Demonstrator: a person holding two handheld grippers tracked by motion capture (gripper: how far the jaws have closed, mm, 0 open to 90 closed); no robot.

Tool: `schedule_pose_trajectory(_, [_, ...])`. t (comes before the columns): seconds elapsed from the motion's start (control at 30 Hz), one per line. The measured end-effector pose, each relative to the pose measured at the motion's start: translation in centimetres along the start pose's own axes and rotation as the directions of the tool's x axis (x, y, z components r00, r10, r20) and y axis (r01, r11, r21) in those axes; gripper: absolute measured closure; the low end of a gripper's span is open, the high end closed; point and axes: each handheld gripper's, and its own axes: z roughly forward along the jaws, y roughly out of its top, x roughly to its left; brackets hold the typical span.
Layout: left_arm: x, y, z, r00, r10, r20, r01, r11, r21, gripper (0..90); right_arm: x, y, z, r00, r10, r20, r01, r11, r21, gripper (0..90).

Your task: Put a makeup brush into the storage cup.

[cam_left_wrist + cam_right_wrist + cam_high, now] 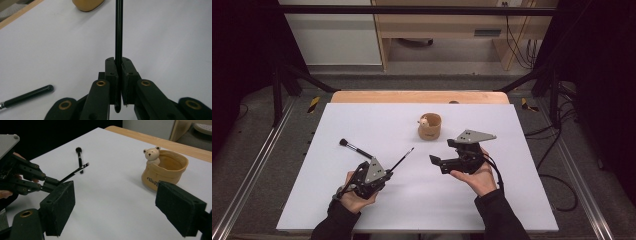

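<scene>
The left gripper (119, 66) clamps a thin black brush (118, 30) above the white table (362, 210); its tip points, seemingly, toward the bear cup (430, 126). The right gripper (125, 207) hangs wide open near that cup; a second brush (355, 148) lies flat beside the left hand (354, 200).

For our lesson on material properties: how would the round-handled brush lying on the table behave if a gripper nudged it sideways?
The lying brush has a round handle, so it would probably roll across the smooth white table. It looks thin and light, so a slight push should shift it. Its bushy head might make it swing round.
</scene>
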Motion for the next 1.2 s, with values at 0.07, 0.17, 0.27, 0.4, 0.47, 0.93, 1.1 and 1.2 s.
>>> schedule_pose_trajectory(0.07, [0.1, -0.1, 0.0, 0.9998, -0.021, 0.008, 0.021, 0.9998, -0.001, 84.6, -0.1, -0.3, 0.0, 0.9998, 0.019, 0.0, -0.019, 1.0, -0.017, 16.6])
schedule_pose_trajectory(0.17, [0.1, 0.0, 0.0, 0.999, -0.045, 0.006, 0.045, 0.999, -0.005, 84.6, -0.1, -0.6, 0.1, 0.9995, 0.033, 0.004, -0.033, 0.999, -0.03, 16.6])
schedule_pose_trajectory(0.27, [0.0, 0.0, 0.0, 0.9981, -0.061, 0.01, 0.061, 0.9981, -0.005, 84.6, 0.0, -0.8, 0.1, 0.9991, 0.043, 0.005, -0.043, 0.998, -0.036, 17.2])
schedule_pose_trajectory(0.4, [-0.4, 0.2, 0.1, 0.9976, -0.066, 0.02, 0.066, 0.9977, -0.013, 84.6, 0.2, -1.0, 0.2, 0.9978, 0.066, -0.003, -0.066, 0.997, -0.05, 18.3])
schedule_pose_trajectory(0.47, [-0.7, 0.3, 0.1, 0.9975, -0.066, 0.026, 0.067, 0.9976, -0.019, 84.5, 0.3, -1.1, 0.3, 0.9972, 0.074, -0.013, -0.074, 0.996, -0.054, 18.1])
schedule_pose_trajectory(0.93, [-1.6, 1.0, 0.5, 0.9928, -0.12, 0.008, 0.12, 0.9923, -0.03, 84.6, 1.3, -1.6, 1.3, 0.9912, 0.117, -0.06, -0.122, 0.99, -0.07, 21.0])
schedule_pose_trajectory(1.1, [-1.9, 1.4, 0.6, 0.9911, -0.133, 0.007, 0.133, 0.9904, -0.039, 84.6, 1.5, -1.7, 1.7, 0.9873, 0.138, -0.078, -0.144, 0.987, -0.071, 21.4])
schedule_pose_trajectory(1.2, [-2.0, 1.6, 0.7, 0.9901, -0.14, 0.005, 0.14, 0.9891, -0.045, 84.5, 1.6, -1.8, 1.9, 0.9837, 0.156, -0.089, -0.163, 0.984, -0.075, 21.7])
